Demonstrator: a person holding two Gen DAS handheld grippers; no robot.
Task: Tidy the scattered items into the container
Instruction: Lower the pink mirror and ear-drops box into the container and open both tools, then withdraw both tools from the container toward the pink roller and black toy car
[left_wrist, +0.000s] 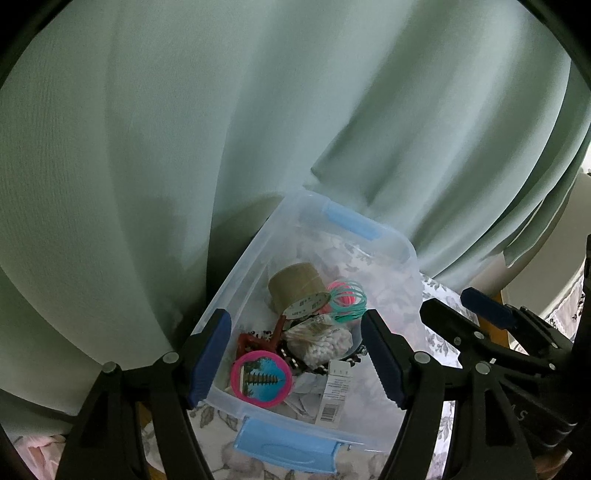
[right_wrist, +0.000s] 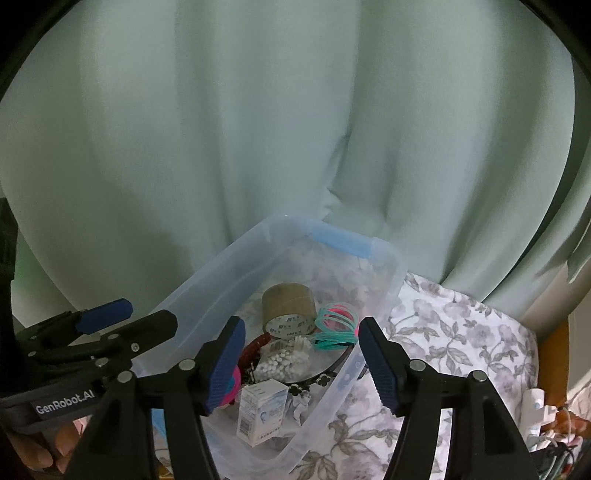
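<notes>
Tongs released above the filled bin

Both of my tongs hang released over the clear plastic container (left_wrist: 236, 280), jaws spread wide with nothing between them. My left tongs (left_wrist: 295, 354) look straight down into it; my right tongs (right_wrist: 301, 360) sit over its right wall, and from there I see my left ones off to the side with my fingers (right_wrist: 62, 443) wrapped on the handle.

The container stands on a floral cloth (right_wrist: 461, 332) in front of a pale green curtain (left_wrist: 258, 110), with blue latches (left_wrist: 351, 221) at its two ends. Inside, a roll of brown tape (left_wrist: 295, 288) stands toward the far end, with pink and teal coiled bands (left_wrist: 347, 301) just beside it. Nearer me lie a bag of cotton swabs (left_wrist: 321, 343), a red item (left_wrist: 258, 339) I cannot make out, a round pink-rimmed piece with a blue picture (left_wrist: 260, 382), and a small white box with a barcode (right_wrist: 262, 413). A dark beaded strand (right_wrist: 314, 380) curls beneath the swabs.
</notes>
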